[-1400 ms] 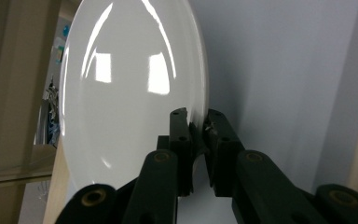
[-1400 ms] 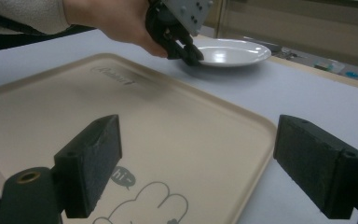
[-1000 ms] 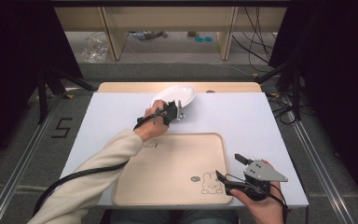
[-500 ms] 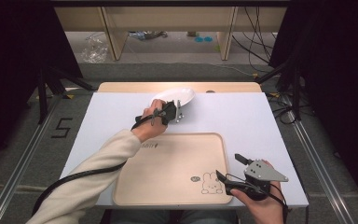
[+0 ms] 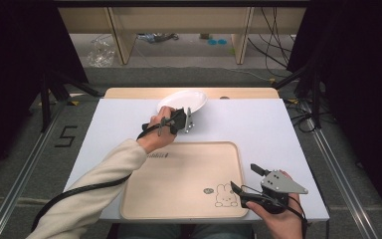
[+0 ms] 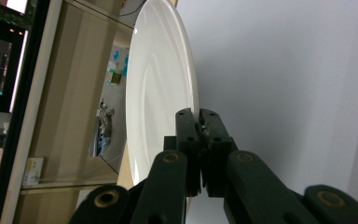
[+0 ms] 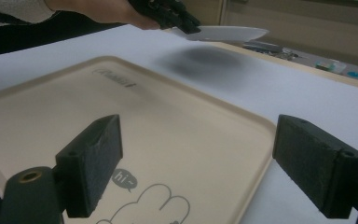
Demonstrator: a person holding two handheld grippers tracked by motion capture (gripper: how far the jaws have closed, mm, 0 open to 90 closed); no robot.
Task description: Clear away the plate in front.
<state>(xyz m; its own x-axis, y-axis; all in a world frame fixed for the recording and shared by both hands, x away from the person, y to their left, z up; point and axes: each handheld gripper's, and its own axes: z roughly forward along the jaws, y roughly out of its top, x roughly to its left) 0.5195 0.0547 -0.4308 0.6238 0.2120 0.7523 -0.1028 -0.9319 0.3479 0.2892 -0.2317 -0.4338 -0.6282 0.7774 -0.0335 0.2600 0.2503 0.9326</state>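
A white plate [image 5: 181,101] hangs tilted just above the far middle of the table, its shadow below it. My left gripper [image 5: 187,123] is shut on the plate's near rim. In the left gripper view the plate [image 6: 158,93] stands on edge, with the left gripper [image 6: 199,116] pinching its rim between closed jaws. A beige tray [image 5: 179,169] with a rabbit drawing lies at the table's near edge. My right gripper [image 5: 243,177] rests open over the tray's near right corner. The right gripper [image 7: 196,158] holds nothing above the tray [image 7: 168,116]; farther off are the plate [image 7: 223,32] and the left gripper [image 7: 168,11].
The white tabletop [image 5: 258,124] spreads to the right of the plate and behind the tray. A wooden strip [image 5: 129,93] borders its far edge. Black cables trail off the near edge from both grippers.
The plate has shifted slightly to the left with the left gripper still on its rim. The right gripper has stayed put.
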